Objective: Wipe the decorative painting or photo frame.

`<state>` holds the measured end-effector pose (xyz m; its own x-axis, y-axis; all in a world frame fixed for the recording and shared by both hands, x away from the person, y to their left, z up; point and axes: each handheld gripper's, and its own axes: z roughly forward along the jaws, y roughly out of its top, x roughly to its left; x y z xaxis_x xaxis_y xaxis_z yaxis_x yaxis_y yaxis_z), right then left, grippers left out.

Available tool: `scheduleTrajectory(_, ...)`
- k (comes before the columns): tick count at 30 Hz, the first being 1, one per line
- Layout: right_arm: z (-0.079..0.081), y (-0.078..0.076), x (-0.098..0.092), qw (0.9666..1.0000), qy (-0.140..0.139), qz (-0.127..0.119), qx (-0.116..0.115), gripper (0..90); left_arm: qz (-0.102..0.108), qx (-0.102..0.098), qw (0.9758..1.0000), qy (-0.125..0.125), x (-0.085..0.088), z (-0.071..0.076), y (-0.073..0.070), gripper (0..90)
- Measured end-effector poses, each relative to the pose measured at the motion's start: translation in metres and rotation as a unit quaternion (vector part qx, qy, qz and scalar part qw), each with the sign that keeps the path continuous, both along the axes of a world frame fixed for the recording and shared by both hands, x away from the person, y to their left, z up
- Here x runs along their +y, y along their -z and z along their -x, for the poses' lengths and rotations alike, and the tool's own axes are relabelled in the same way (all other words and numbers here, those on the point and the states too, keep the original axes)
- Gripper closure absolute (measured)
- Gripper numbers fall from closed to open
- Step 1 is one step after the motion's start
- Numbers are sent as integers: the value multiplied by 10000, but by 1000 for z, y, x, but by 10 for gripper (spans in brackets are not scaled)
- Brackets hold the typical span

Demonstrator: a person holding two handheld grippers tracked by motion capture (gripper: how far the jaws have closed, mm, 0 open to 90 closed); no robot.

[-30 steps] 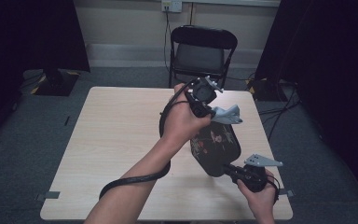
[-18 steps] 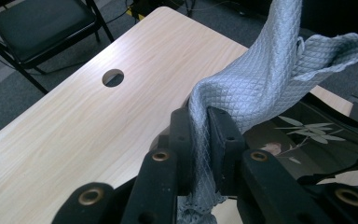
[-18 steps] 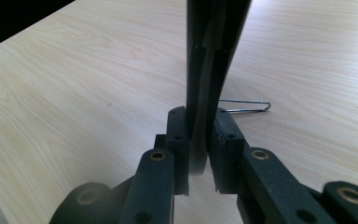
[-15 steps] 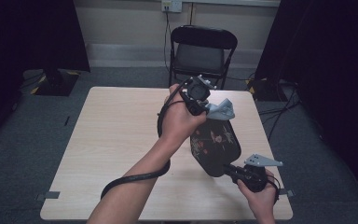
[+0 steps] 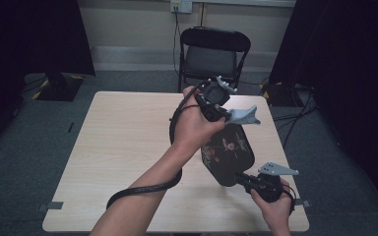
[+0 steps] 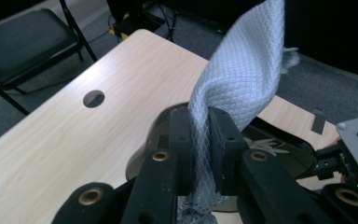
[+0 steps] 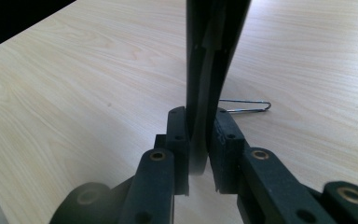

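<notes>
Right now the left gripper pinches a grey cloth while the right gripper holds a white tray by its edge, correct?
Not quite: the tray is black with a printed pattern, not white, as the high view shows. The rest holds: the left gripper pinches the grey cloth, and the right gripper holds the tray by its edge.

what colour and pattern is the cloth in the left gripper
Pale grey-white cloth with a fine diamond weave, clearest in the left gripper view.
</notes>
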<state>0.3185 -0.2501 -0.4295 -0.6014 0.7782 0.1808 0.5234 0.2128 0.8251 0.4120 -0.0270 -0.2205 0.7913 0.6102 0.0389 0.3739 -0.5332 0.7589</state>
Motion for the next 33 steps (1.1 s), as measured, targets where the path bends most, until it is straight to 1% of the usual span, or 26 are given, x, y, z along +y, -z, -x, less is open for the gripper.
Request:
scheduleTrajectory(2,0,0,0,10000,-5,-4,4,796,-49,-22,10000,22,0,1,-3,810)
scheduleTrajectory(4,0,0,0,10000,-11,-9,5,796,-129,-47,9999,-2,0,0,-3,810)
scheduleTrajectory(7,-1,0,-1,10000,-18,-9,5,796,-161,-102,9997,-146,2,-5,0,810)
scheduleTrajectory(10,0,0,0,10000,-17,-2,13,796,-249,57,9993,-257,6,-12,9,811)
scheduleTrajectory(13,0,0,-1,10000,-23,0,8,796,-256,157,9989,-373,9,-17,20,811)
scheduleTrajectory(16,-1,0,-1,10000,-26,0,12,796,-326,225,9984,-400,13,-22,28,811)
scheduleTrajectory(18,0,0,-1,10000,-27,6,12,795,-317,282,9980,-458,15,-25,33,811)
scheduleTrajectory(22,-1,0,-1,10000,-30,11,4,796,-362,287,9977,-502,17,-30,41,811)
scheduleTrajectory(24,0,0,-1,10000,-27,14,11,796,-379,331,9973,-544,18,-32,45,811)
scheduleTrajectory(25,0,0,-1,10000,-25,12,13,796,-353,331,9972,-575,18,-33,47,811)
scheduleTrajectory(26,-1,0,-1,10000,-22,17,9,796,-428,348,9969,-557,19,-35,49,811)
scheduleTrajectory(28,-1,0,-2,10000,-16,21,5,795,-435,370,9966,-588,19,-36,54,811)
scheduleTrajectory(29,-1,0,-2,10000,-15,18,2,795,-486,389,9964,-584,20,-37,57,811)
scheduleTrajectory(33,-1,0,-2,10000,-10,16,9,795,-553,422,9956,-632,21,-40,68,812)
